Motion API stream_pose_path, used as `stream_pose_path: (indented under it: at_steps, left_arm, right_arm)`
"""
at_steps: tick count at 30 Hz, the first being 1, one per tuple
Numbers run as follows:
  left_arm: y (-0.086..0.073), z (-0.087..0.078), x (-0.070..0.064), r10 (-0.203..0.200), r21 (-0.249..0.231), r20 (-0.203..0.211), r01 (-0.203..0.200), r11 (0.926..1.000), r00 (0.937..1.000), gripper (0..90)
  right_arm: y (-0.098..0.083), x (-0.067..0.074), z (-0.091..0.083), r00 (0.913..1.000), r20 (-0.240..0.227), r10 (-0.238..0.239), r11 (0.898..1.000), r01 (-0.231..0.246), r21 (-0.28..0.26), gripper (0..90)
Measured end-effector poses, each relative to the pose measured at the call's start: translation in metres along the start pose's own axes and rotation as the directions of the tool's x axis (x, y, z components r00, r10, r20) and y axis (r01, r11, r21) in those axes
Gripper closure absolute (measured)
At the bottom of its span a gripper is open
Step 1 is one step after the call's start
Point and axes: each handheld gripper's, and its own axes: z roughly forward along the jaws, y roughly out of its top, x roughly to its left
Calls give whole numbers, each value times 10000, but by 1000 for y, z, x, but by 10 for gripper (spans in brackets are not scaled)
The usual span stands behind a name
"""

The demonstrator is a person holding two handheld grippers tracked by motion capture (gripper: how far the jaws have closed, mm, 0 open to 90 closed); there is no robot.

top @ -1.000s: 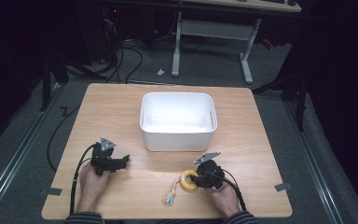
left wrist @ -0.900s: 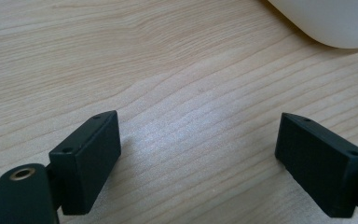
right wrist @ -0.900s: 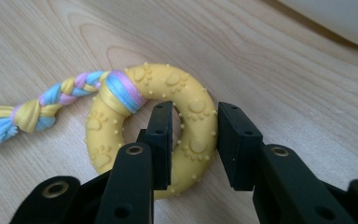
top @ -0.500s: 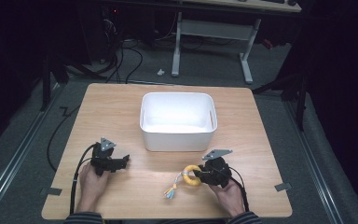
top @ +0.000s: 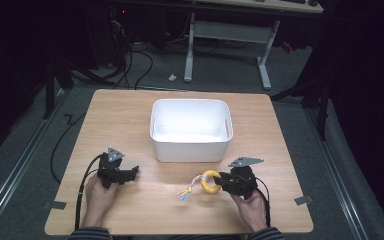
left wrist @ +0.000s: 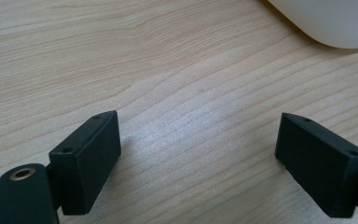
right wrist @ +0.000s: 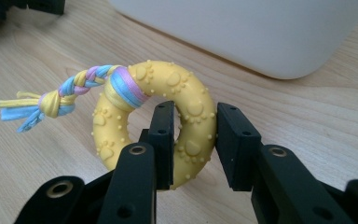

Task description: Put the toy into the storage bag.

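Right hand-held gripper point(right wrist: 193, 140) clamps yellow ring toy point(right wrist: 168, 116), braided tail point(right wrist: 70, 93) pointing left

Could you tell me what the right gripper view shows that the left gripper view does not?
Right gripper view alone: the right gripper shut on a yellow ring toy, one jaw through its hole, with paw prints and bumps on its surface and a braided rope tied round it. Left gripper view alone: the left gripper open, with bare table between its jaws. Both: the wooden table and the lower wall of the white bin.
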Motion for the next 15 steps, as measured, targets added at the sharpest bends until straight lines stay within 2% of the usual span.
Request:
stream_pose_path:
  at_steps: [5,9,15]
  left_arm:
    - [0,0,0,-1,-2,-2,1,10000,10000,144]
    - [0,0,0,-2,-4,-1,2,10000,10000,144]
    - [0,0,0,-3,-2,-1,3,10000,10000,144]
  right_arm:
    - [1,-8,-11,9995,-20,313,9993,-314,-200,692]
    - [4,-12,-20,9997,148,185,9996,-182,-200,692]
    - [7,-20,-30,9992,281,292,9993,-286,-221,692]
